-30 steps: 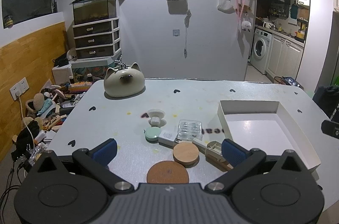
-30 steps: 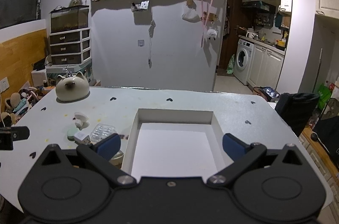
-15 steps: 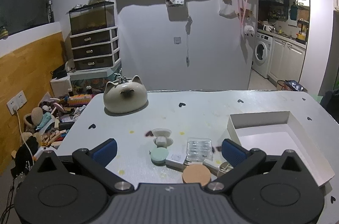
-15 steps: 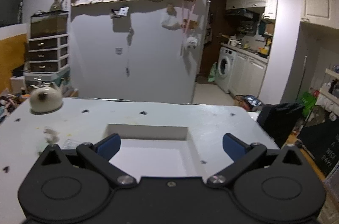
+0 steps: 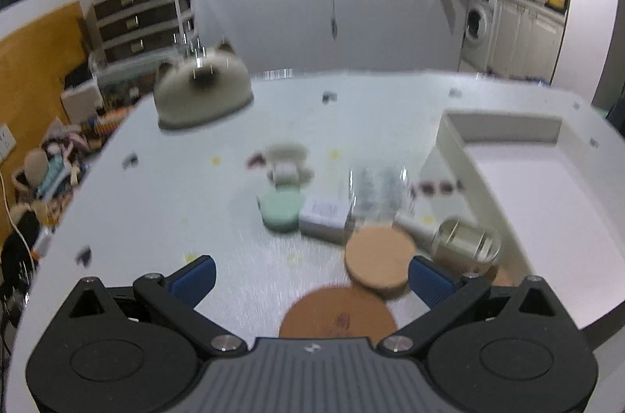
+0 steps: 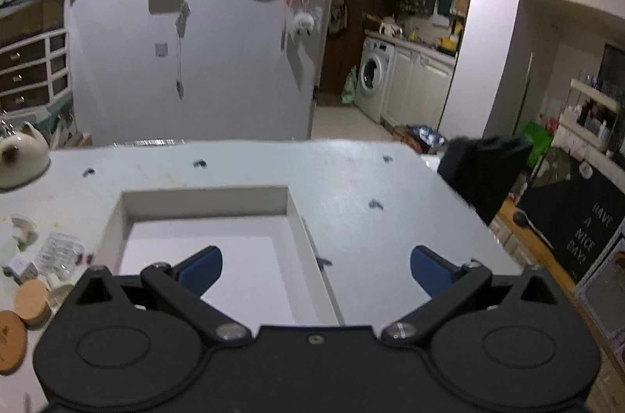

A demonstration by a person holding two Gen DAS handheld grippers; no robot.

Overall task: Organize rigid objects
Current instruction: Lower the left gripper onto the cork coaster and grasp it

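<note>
Left gripper (image 5: pixel 311 279): jaws spread wide, nothing between them, low over the table (image 5: pixel 175 210). Right gripper (image 6: pixel 315 266): also wide open and unloaded, hanging over the near end of the white box (image 6: pixel 203 204).

White box: shallow, open-topped, nothing visible inside it in either view. From the left gripper it sits ahead and to the right (image 5: pixel 504 132).

Loose items cluster just ahead of the left gripper:
- dark cork coaster (image 5: pixel 338 311), between the fingers, faint stamp on it, unreadable
- pale wooden disc (image 5: pixel 378 261), partly over the coaster's far edge, beside the right fingertip
- glass jar (image 5: pixel 466 244) on its side, close against the box's left wall
- clear plastic case (image 5: pixel 377 192), contents blurred
- white adapter block (image 5: pixel 325 218) with a printed label, too soft to read
- mint-green round case (image 5: pixel 280 209) touching the adapter
- small white holder (image 5: pixel 287 165) beyond it

Cat-shaped ceramic piece (image 5: pixel 202 88) far ahead-left. Well right of the right gripper, a black board (image 6: pixel 586 237) reads "HAVE A NICE DAY!".
</note>
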